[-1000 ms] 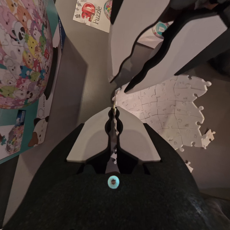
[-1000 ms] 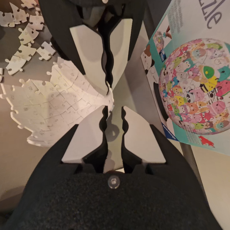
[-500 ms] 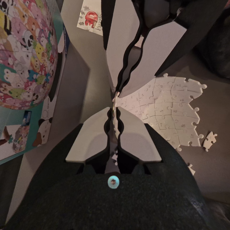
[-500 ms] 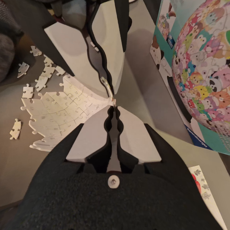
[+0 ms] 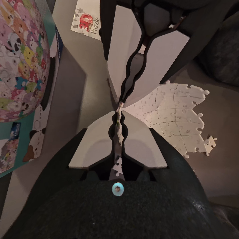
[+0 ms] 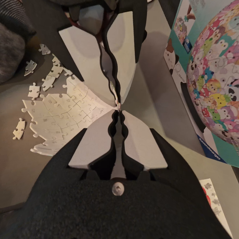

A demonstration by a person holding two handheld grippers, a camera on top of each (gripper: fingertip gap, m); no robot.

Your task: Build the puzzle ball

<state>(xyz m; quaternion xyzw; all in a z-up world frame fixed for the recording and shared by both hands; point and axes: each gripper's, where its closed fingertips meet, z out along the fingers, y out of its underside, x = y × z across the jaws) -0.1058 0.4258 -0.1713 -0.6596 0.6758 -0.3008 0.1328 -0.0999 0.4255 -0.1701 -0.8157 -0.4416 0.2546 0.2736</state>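
The left tongs (image 5: 118, 116) pinch the edge of the curved white shell of joined puzzle pieces (image 5: 173, 116) above the grey counter (image 5: 77, 77). The right tongs (image 6: 118, 113) meet them tip to tip, closed on the same edge. A teal puzzle box (image 6: 183, 42) stands nearby.

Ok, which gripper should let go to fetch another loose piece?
Probably right: the right gripper nips the assembled section only at its tips, while the left gripper clamps its edge deep, steadying it.

Puzzle shell (image 5: 174, 116) matt white card; box (image 6: 213, 64) glossy printed cardboard; table (image 5: 77, 64) smooth.
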